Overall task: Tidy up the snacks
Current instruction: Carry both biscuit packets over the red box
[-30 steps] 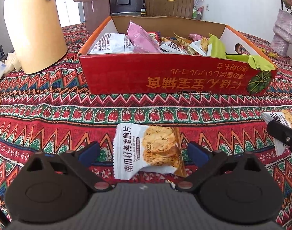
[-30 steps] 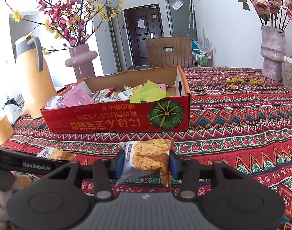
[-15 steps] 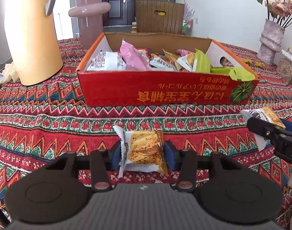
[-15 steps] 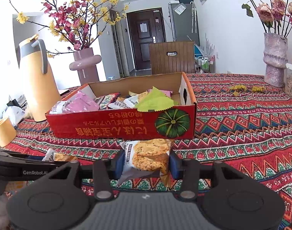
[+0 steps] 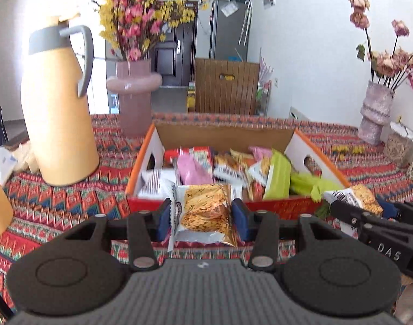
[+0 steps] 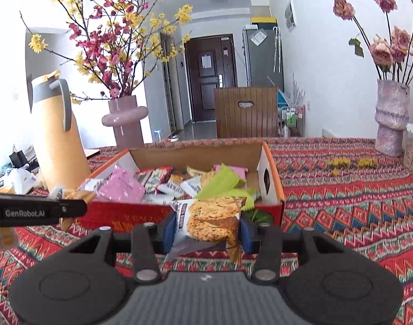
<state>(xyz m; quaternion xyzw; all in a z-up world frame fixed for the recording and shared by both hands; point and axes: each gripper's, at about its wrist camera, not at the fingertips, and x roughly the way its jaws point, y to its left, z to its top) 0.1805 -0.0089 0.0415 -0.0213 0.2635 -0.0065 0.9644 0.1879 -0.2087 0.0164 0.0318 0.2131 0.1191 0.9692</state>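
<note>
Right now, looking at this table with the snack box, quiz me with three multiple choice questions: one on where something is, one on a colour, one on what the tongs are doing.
1. Where does the tall yellow jug stand relative to the snack box?
A. To its left
B. Inside it
C. To its right

2. What colour is the outside front wall of the snack box?
A. Blue
B. Red
C. White

3. What are the left tongs doing?
A. Hanging open with nothing between them
B. Gripping the jug handle
C. Clamped on a cracker packet

Answers:
1. A, in both views the jug stands on the cloth left of the box.
2. B, the front wall is red, with orange edging on the side rims.
3. C, the blue pads press both sides of the packet; the right tongs hold another cracker packet the same way.
</note>
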